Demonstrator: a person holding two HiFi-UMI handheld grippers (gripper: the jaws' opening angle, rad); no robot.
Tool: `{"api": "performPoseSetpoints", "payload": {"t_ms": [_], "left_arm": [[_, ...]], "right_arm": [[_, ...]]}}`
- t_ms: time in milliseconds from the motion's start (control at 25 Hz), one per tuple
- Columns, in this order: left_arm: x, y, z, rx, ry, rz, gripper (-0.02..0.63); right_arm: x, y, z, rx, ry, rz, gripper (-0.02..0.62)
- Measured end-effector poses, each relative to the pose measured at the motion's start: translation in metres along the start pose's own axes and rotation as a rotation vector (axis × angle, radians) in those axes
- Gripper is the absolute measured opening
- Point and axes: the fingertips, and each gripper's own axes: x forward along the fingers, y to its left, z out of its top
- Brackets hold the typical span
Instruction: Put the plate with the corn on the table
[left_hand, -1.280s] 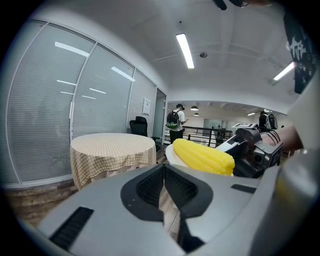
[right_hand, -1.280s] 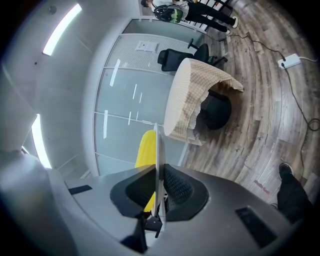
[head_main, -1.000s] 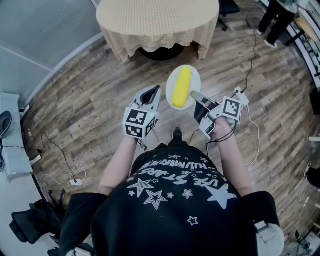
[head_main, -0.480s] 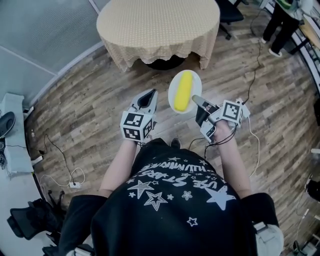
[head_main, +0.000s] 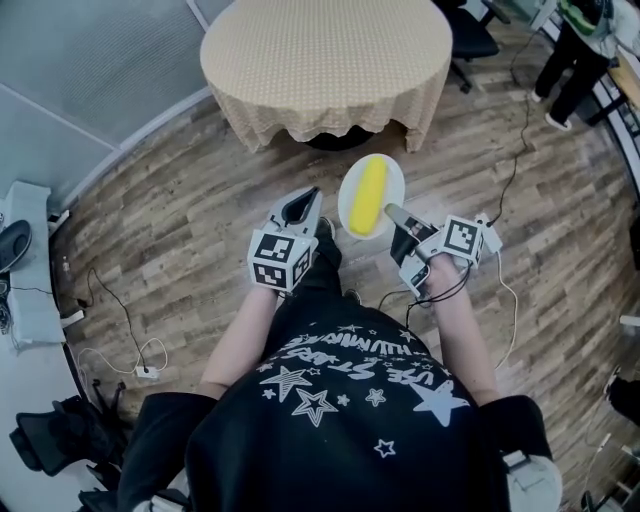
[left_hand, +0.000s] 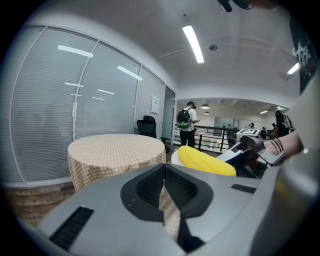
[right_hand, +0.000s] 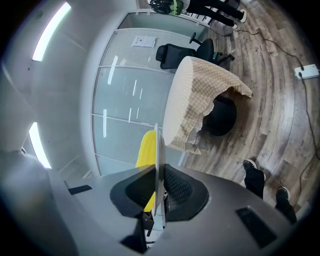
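A white plate (head_main: 388, 180) with a yellow corn cob (head_main: 368, 195) on it is held level above the wood floor. My right gripper (head_main: 390, 213) is shut on the plate's near rim (right_hand: 157, 165); the corn (right_hand: 146, 150) shows just behind the rim. My left gripper (head_main: 308, 194) is shut and holds nothing, left of the plate; its view shows the corn (left_hand: 206, 160) to its right. The round table with a checked beige cloth (head_main: 327, 60) stands ahead, also seen as the table (left_hand: 116, 152) and the table (right_hand: 192, 107).
Cables (head_main: 128, 325) trail over the wood floor at left and right. An office chair (head_main: 470, 30) stands behind the table. A person (head_main: 580, 55) stands at the far right. A glass partition (left_hand: 80, 110) runs along the left.
The person has stepped towards the table, which now sits nearer in the head view. Both grippers and the plate with corn moved forward together; the grip is unchanged.
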Motion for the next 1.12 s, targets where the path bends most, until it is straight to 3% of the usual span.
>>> {"api": "performPoseSetpoints", "payload": {"t_ms": [360,760,1120], "left_arm": [[0.042,0.041,0.006,-0.020,-0.009,-0.013,0.011],[0.112,0.114,0.025,-0.027,-0.012,-0.026,0.012],[0.165,0.161,0.034,-0.032,0.033,-0.054,0.011]], "right_arm": [[0.040,-0.003,0.040,-0.006,-0.009,-0.010,0.040],[0.114,-0.009,0.104,-0.022,0.004,-0.020,0.040],[0.169,-0.017,0.147,-0.001,-0.005,-0.043,0.040]]}}
